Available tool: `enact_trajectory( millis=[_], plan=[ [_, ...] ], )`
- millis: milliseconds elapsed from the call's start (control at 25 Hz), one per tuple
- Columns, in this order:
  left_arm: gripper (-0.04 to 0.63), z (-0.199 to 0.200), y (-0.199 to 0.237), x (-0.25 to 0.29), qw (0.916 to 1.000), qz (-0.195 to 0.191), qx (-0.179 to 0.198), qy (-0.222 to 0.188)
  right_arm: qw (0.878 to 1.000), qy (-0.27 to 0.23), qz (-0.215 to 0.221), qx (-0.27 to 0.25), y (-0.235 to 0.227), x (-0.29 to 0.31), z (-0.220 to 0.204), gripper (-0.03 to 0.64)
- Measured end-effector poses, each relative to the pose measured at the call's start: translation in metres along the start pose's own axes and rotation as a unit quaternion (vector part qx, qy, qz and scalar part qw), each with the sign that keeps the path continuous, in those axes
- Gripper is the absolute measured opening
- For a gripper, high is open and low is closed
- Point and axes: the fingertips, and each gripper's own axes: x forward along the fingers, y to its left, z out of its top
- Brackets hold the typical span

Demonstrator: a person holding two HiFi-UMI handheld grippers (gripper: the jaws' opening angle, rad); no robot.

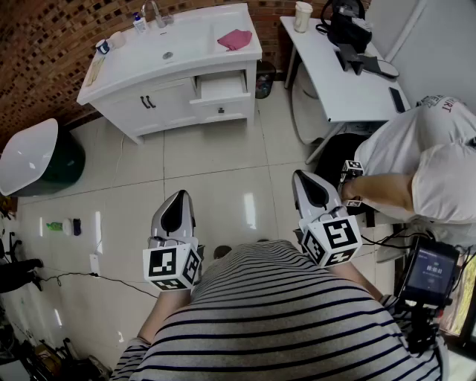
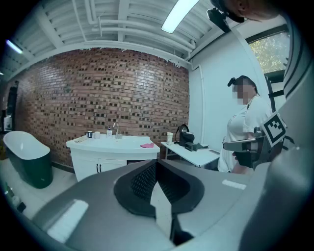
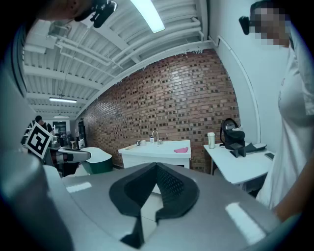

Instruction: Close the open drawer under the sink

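The white sink cabinet [image 1: 149,100] stands against the brick wall, far across the tiled floor. Its top right drawer [image 1: 222,86] is pulled out and open. A pink cloth [image 1: 235,39] lies on the countertop above it. Both grippers hover close to my striped shirt, well short of the cabinet. My left gripper [image 1: 181,193] and right gripper [image 1: 300,175] are both shut and hold nothing. In the left gripper view the cabinet [image 2: 114,152] shows above the left gripper [image 2: 156,163]. In the right gripper view the cabinet [image 3: 153,151] rises behind the right gripper [image 3: 157,166], which hides the drawer.
A white desk [image 1: 349,89] with a cup [image 1: 303,15] and a black bag [image 1: 346,22] stands right of the cabinet. A person in white [image 1: 416,160] stands close on my right. A dark green bathtub [image 1: 41,160] is at the left. A cable [image 1: 89,277] crosses the floor.
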Motion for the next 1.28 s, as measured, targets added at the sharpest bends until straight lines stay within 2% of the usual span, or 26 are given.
enact_trajectory(
  millis=[360, 600, 720, 880, 1000, 1120, 1280],
  plan=[
    [0.015, -0.022, -0.006, 0.027, 0.9999, 0.012, -0.002, 0.004, 1.000, 0.016, 0.019, -0.002, -0.039, 0.012, -0.020, 0.000],
    [0.015, -0.028, 0.020, 0.074, 0.9998, 0.019, -0.008, -0.002, 0.999, 0.020, 0.031, -0.005, -0.051, 0.068, -0.033, 0.000],
    [0.015, -0.028, 0.045, 0.115, 0.9998, 0.016, -0.009, 0.007, 0.999, 0.027, 0.032, -0.017, -0.054, 0.117, -0.030, 0.000],
    [0.015, -0.019, 0.092, 0.195, 0.9994, 0.004, -0.020, 0.026, 0.999, 0.026, 0.023, -0.027, -0.059, 0.209, -0.015, 0.000],
    [0.015, -0.003, 0.122, 0.264, 0.9986, -0.026, -0.019, 0.043, 0.999, 0.039, 0.008, -0.024, -0.066, 0.284, -0.007, 0.000],
    [0.015, 0.011, 0.145, 0.327, 0.9954, -0.067, -0.016, 0.067, 0.996, 0.082, -0.009, -0.029, -0.072, 0.351, -0.014, 0.000],
    [0.015, 0.015, 0.175, 0.401, 0.9905, -0.109, 0.012, 0.083, 0.992, 0.120, -0.018, -0.037, -0.084, 0.424, -0.038, 0.000]
  ],
)
